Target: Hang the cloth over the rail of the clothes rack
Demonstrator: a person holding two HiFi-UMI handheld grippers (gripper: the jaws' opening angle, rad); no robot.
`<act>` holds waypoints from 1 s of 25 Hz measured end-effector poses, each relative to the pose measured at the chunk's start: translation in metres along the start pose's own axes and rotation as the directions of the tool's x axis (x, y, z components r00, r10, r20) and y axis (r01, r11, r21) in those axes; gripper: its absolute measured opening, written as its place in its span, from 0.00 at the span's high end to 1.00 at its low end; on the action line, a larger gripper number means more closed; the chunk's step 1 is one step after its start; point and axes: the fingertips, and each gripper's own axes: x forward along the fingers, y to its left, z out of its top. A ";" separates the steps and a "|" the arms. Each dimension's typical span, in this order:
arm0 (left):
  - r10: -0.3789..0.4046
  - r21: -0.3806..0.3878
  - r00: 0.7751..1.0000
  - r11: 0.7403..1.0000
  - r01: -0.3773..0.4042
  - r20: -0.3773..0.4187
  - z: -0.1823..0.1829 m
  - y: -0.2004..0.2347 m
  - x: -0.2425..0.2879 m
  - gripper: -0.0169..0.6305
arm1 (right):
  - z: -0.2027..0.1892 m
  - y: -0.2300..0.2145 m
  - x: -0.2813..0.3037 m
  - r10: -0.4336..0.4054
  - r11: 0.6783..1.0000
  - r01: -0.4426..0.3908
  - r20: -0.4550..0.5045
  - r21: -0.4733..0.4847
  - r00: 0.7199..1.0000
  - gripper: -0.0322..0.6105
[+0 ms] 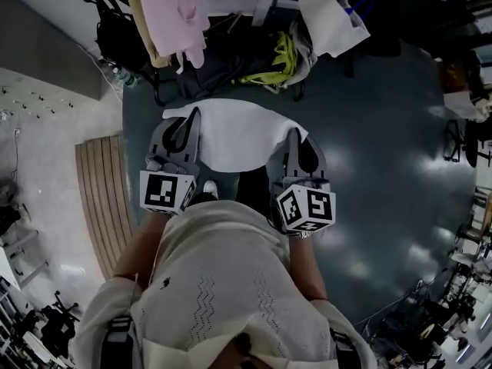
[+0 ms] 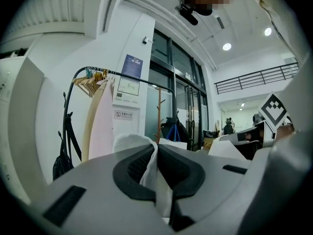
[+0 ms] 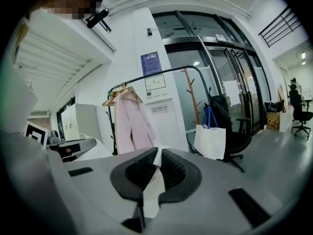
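A white cloth (image 1: 231, 133) hangs spread between my two grippers in the head view. My left gripper (image 1: 188, 125) is shut on the cloth's left corner, and white fabric (image 2: 149, 168) shows pinched between its jaws. My right gripper (image 1: 298, 146) is shut on the right corner, with a strip of cloth (image 3: 155, 177) between its pads. The clothes rack's black rail (image 3: 161, 73) curves ahead of me, with a pink garment (image 3: 129, 121) on a hanger. In the left gripper view the rail (image 2: 122, 76) stands ahead to the left.
A white paper bag (image 3: 210, 141) and a black office chair (image 3: 232, 126) stand right of the rack, by a wooden coat stand (image 3: 191, 106). Dark bags (image 1: 231, 60) lie at the rack's foot. A wooden floor panel (image 1: 104, 198) lies to my left. A black bag (image 2: 63, 155) hangs at the rack's left end.
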 end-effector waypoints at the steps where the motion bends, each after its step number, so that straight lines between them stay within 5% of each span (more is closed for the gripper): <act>1: 0.021 0.005 1.000 1.000 -0.021 -0.005 -0.001 0.004 0.014 0.94 | 0.003 -0.009 0.015 0.015 1.000 -0.015 -0.003 0.001 1.000 0.91; 8: 0.130 0.025 0.990 0.991 -0.129 -0.058 0.005 0.015 0.136 0.94 | 0.039 -0.089 0.133 0.111 0.994 -0.110 -0.038 0.004 0.993 0.91; 14: 0.222 0.010 0.975 0.975 -0.222 -0.014 0.030 0.013 0.213 0.94 | 0.091 -0.149 0.209 0.207 0.978 -0.207 -0.029 0.002 0.978 0.91; 25: 0.278 0.024 0.961 0.960 -0.278 0.016 0.050 0.052 0.290 0.94 | 0.144 -0.177 0.296 0.241 0.971 -0.241 -0.023 0.004 0.970 0.91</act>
